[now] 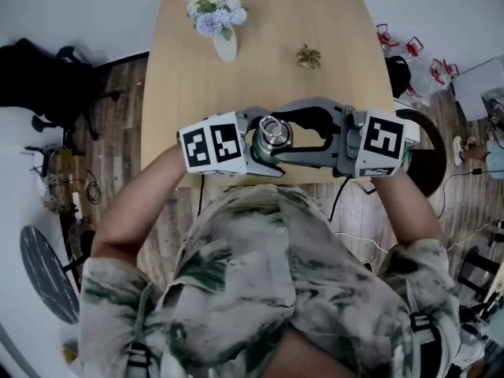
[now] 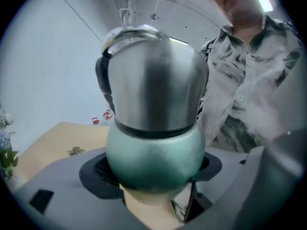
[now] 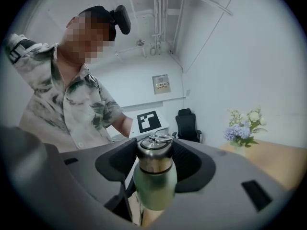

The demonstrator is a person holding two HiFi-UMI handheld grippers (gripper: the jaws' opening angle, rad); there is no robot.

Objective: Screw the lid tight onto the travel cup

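The travel cup is held in the air between both grippers, over the near edge of the wooden table (image 1: pixel 260 53). Its steel lid (image 1: pixel 274 132) sits on top of the green body (image 2: pixel 153 152). My left gripper (image 2: pixel 153 176) is shut on that green body, its pads pressed to both sides. From the right, my right gripper (image 3: pixel 154 164) reaches in level with the lid (image 3: pixel 154 152) between its jaws. Those jaws stand wide, with the pads close beside the lid and no firm press that I can see. In the head view, the left gripper (image 1: pixel 264 154) and right gripper (image 1: pixel 295 132) meet at the cup.
A vase of flowers (image 1: pixel 223 14) and a small dried ornament (image 1: pixel 308 56) stand at the table's far end. A black office chair (image 1: pixel 47 77) is on the left and a dark round stool (image 1: pixel 429 160) on the right. The person's torso is right behind the grippers.
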